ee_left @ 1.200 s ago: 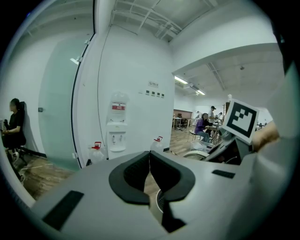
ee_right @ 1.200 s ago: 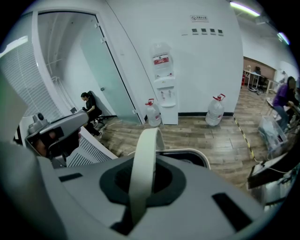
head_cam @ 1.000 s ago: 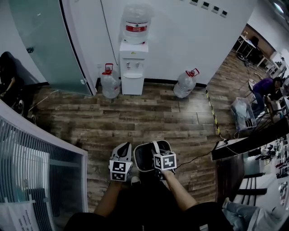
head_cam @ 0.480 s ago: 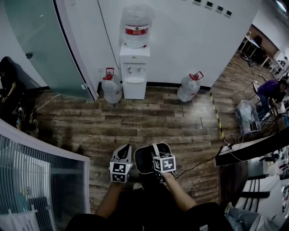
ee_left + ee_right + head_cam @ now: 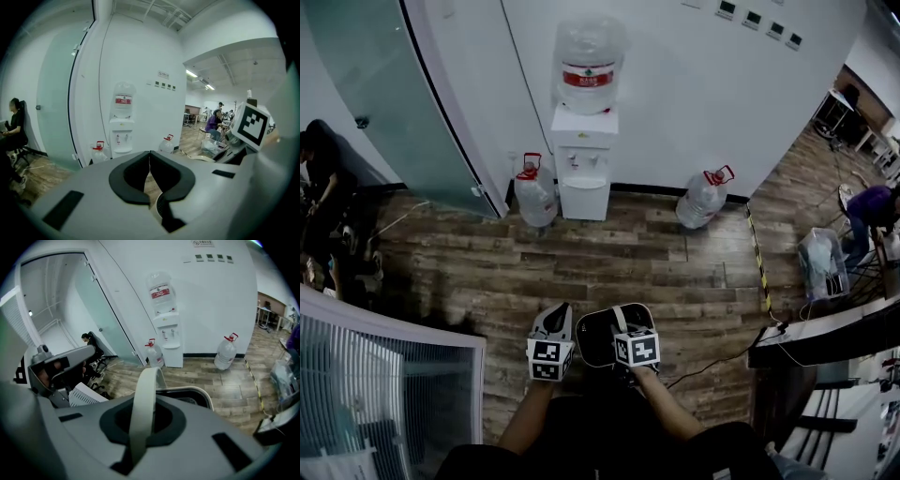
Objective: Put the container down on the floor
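The container [image 5: 598, 337] is a dark tub with a pale rim and a cream strap handle [image 5: 619, 315]. It hangs above the wooden floor [image 5: 609, 262], right in front of my legs. My right gripper [image 5: 625, 330] is shut on the handle. In the right gripper view the strap [image 5: 143, 404] runs up between the jaws, with the tub's rim [image 5: 199, 392] just beyond them. My left gripper [image 5: 553, 328] is beside the tub on its left. Its pads [image 5: 140, 171] meet with nothing between them.
A water dispenser [image 5: 584, 155] with a bottle on top stands against the white wall ahead. Spare water bottles [image 5: 534, 192] [image 5: 705, 199] flank it on the floor. There is a glass partition [image 5: 384, 103] at left, a desk [image 5: 825, 328] and cable [image 5: 712, 361] at right, and a seated person [image 5: 319, 178] at far left.
Both grippers and the hanging container have travelled forward over the floor toward the water dispenser, which now looks nearer. The grip on the handle is unchanged.
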